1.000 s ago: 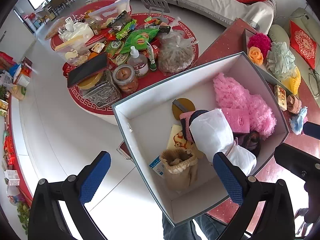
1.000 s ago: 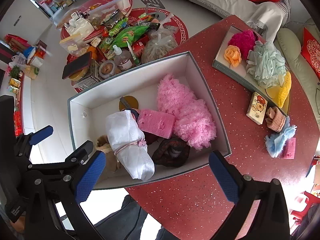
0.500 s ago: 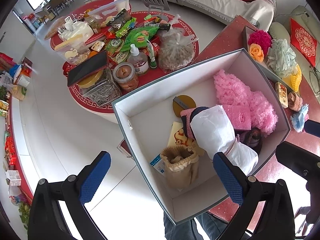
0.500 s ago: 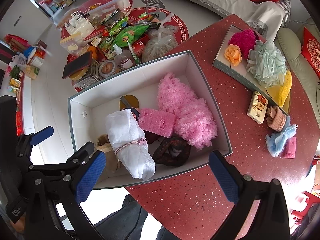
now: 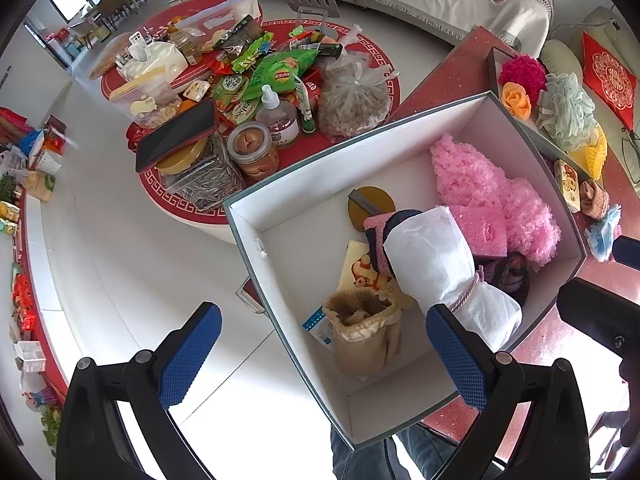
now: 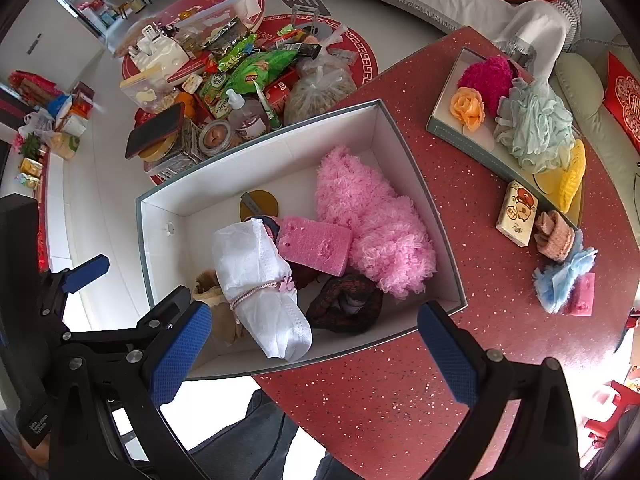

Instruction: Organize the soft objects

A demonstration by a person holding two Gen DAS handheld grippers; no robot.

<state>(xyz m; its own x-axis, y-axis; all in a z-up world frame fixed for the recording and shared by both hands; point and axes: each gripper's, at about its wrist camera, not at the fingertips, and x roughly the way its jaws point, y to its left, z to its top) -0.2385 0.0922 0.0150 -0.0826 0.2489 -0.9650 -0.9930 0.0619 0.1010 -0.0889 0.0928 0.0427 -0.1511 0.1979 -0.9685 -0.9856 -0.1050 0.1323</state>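
Your left gripper (image 5: 324,354) hangs with its jaws spread wide and empty above the near end of the white box (image 5: 280,216); your right gripper (image 6: 316,354) is just as wide, holding nothing, over the box's near wall. Inside the box lie a white cloth bundle (image 6: 260,280) tied with cord, a pink sponge (image 6: 316,245) leaning on a fluffy pink piece (image 6: 372,220), a dark knitted item (image 6: 346,308) and a tan drawstring pouch (image 5: 362,330). Well apart on the red table (image 6: 400,392), a tray (image 6: 452,136) holds a magenta pompom (image 6: 486,78), orange rose (image 6: 467,107) and pale bath pouf (image 6: 536,128).
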